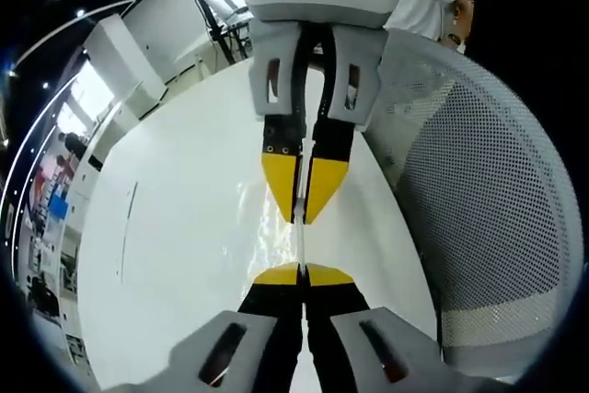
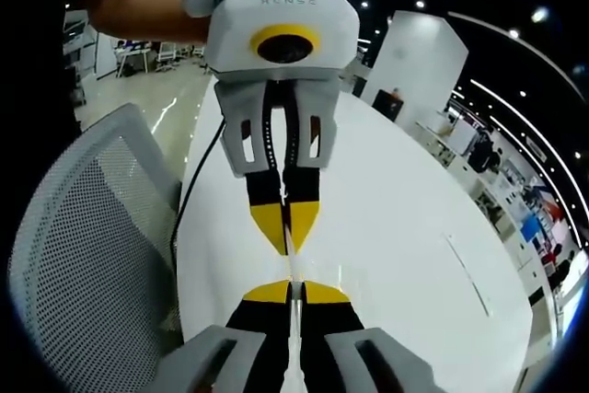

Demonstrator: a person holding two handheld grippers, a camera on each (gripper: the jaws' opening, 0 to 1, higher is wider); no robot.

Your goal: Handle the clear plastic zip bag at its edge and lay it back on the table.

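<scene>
Above the white table, the clear plastic zip bag is held stretched between two facing grippers, seen edge-on as a thin glinting strip. In the left gripper view, the left gripper is pressed closed on the near edge of the bag, its yellow tips meeting with the film between them, while the right gripper is clamped on the far edge. The bag's long axis is thus laid from one gripper straight to the other, and each is as near to it as the other. The film is thin, glossy and nearly transparent, so its full outline probably cannot be traced. A white mesh chair back is seen beside the table. In the right gripper view, the right gripper and left gripper are likewise closed on the bag.
</scene>
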